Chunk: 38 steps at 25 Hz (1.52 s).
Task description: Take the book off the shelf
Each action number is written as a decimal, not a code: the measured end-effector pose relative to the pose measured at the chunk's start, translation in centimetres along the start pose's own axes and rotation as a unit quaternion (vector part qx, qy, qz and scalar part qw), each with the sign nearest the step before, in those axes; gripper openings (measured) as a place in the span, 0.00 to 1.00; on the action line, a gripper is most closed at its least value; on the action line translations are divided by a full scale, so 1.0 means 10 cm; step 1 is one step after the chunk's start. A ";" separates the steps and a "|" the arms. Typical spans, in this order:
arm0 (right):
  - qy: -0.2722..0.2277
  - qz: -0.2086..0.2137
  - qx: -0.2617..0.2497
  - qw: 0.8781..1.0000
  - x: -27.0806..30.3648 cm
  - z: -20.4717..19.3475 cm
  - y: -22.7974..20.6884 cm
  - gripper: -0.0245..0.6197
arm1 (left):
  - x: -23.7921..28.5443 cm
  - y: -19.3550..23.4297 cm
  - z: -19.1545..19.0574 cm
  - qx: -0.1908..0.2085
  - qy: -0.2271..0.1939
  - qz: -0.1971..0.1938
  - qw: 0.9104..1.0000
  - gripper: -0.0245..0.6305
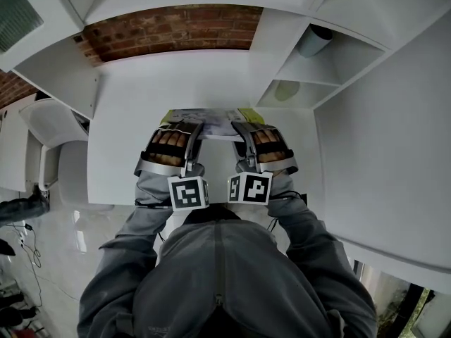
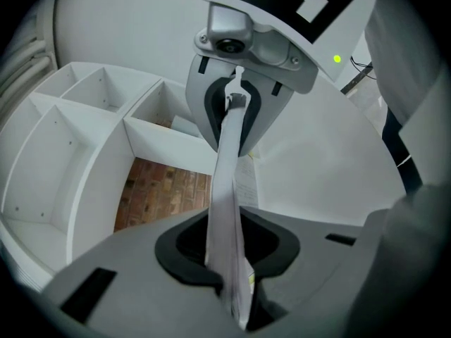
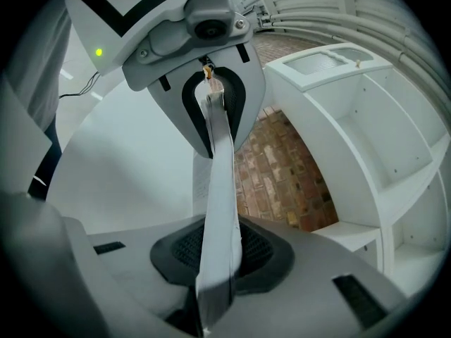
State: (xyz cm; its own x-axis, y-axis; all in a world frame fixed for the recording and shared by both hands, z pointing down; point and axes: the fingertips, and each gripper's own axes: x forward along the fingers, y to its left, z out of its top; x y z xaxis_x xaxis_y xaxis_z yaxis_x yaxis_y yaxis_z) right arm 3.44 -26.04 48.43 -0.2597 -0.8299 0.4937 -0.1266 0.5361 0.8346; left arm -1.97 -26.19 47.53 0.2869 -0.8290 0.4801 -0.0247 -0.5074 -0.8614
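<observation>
L gripper (image 2: 229,259) & R gripper (image 3: 218,259) both pinch the thin book (image 1: 211,122). It's floppy, so it may slip & drop on the desk (image 1: 134,118).

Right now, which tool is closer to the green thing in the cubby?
Right. The right tool grips the book's side nearest the green thing; the left tool grips the book's far side, farther away.

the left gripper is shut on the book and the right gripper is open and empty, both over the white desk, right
Not quite: the right gripper isn't open and empty. The right gripper view shows its jaws shut on the book, just as the left gripper is shut on it, both over the white desk.
</observation>
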 end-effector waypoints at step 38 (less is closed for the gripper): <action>0.024 0.181 0.019 0.983 0.30 -0.35 1.74 0.17 | 0.30 -1.81 -0.06 -0.074 0.016 -0.198 0.977 0.15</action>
State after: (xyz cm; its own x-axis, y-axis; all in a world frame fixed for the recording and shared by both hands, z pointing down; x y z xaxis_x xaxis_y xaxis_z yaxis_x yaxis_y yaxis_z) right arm 3.80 -19.76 65.28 -0.2487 -0.5891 0.7688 -0.0697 0.8026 0.5925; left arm -1.27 -19.64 64.71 0.2711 -0.5664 0.7782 -0.0561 -0.8165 -0.5747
